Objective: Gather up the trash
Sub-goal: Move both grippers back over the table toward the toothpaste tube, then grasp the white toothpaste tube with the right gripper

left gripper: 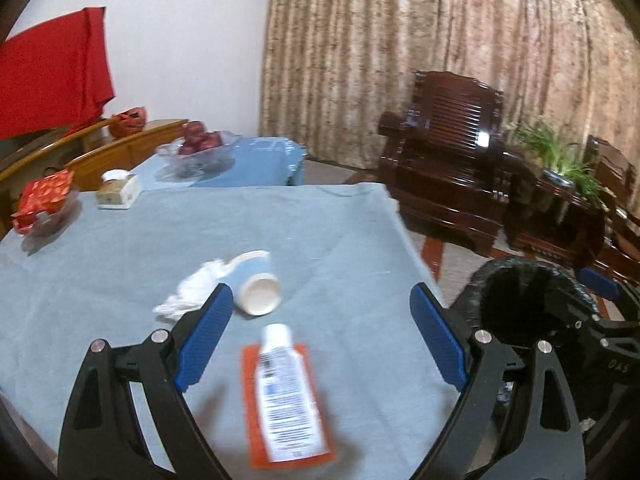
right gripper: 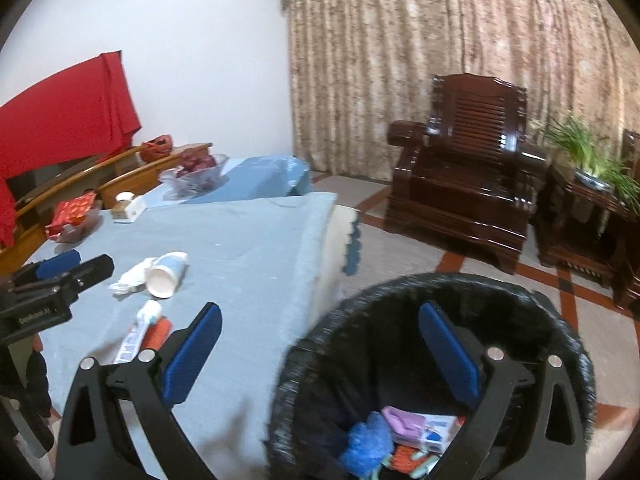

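Left claw point(left gripper: 322, 316): wide open, empty, tube point(left gripper: 286, 396) between its fingers.
Right claw point(right gripper: 320, 334): wide open, empty, over bin point(right gripper: 532, 300).

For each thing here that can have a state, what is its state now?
left gripper: open, holds nothing
right gripper: open, holds nothing
paper cup: on its side
white tube: lying flat on orange packet
crumpled tissue: on the table beside the cup
trash bin: open, partly filled

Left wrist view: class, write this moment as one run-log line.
left gripper: open, above tube | right gripper: open, over bin | cup, tissue: on table
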